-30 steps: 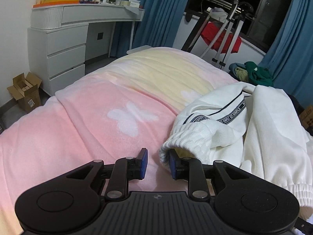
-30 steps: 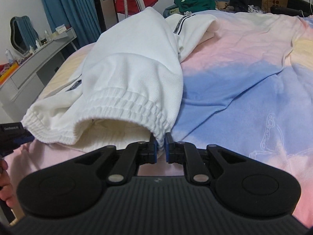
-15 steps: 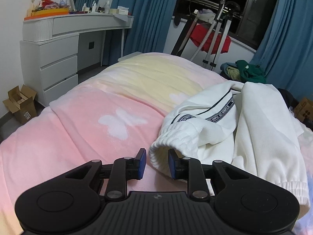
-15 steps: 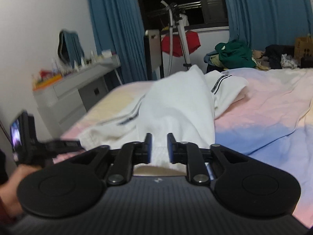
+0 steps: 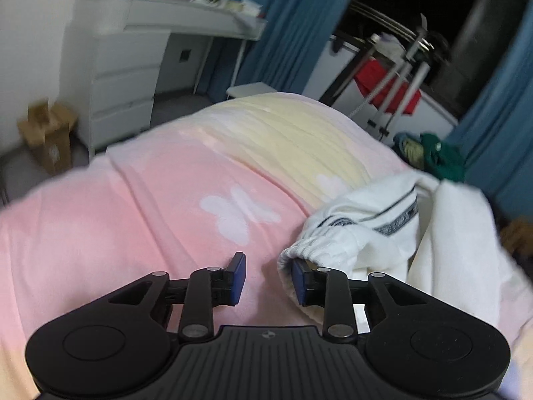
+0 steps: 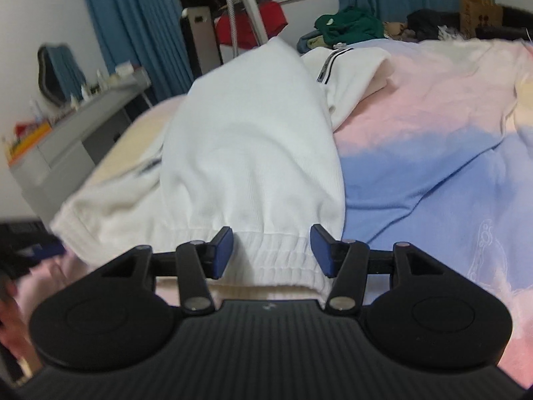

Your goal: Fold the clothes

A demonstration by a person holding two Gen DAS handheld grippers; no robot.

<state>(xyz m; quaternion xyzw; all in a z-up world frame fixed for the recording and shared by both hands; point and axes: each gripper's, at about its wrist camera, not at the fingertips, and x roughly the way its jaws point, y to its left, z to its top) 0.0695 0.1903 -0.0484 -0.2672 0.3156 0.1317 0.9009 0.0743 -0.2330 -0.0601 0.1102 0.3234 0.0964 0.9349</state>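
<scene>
Two grippers work at the near end of one pair of white trousers lying on a pink, yellow and blue bedspread. We see the trousers run lengthwise away from the right wrist camera, their long axis reaching from the elastic cuff close to us toward the far edge of the bed, where a striped side band shows on the folded-over part. Our right gripper has its jaws opening, standing fairly wide on either side of that cuff; the cuff lies between the pads, which do not press on it. In the left wrist view the same trousers sit at the right, over the seam of pink and yellow, with a second cuff pointing toward the camera. Our left gripper also has its jaws opening, at a moderate gap; its right pad sits at the cuff's edge, perhaps just inside the opening, and the left pad stands clear over bare pink cloth. Beyond the bed we see a white dresser, blue curtains and a green garment.
</scene>
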